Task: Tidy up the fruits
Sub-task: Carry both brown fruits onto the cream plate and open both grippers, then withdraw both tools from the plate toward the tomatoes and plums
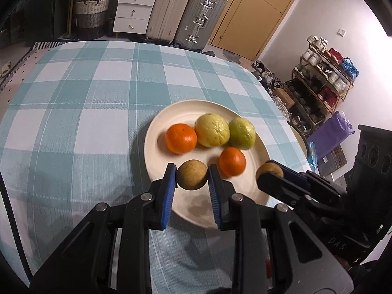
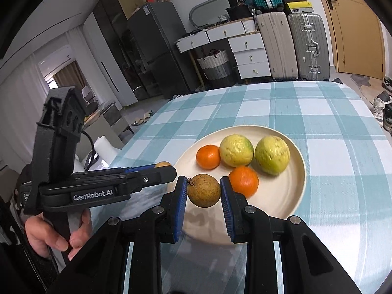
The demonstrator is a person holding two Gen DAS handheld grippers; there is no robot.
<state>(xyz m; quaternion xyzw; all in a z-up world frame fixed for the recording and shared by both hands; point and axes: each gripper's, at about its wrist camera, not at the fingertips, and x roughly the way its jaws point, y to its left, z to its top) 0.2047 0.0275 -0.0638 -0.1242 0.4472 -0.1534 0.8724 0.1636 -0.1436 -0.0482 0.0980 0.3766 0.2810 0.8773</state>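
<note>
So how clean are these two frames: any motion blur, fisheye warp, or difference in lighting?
Left wrist view: dimmer and warmer, strong fisheye bend along the tablecloth edges, fruit on the plate slightly smeared; the brown fruit in the left gripper stays sharp. Right wrist view: brighter, cooler daylight, soft shadow on the plate under the right gripper, orange edge a bit blurred.

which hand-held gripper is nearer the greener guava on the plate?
Right. The right hand-held gripper holds its brown fruit just short of the greener guava; the left hand-held gripper sits farther off, near the plate's opposite edge.
</note>
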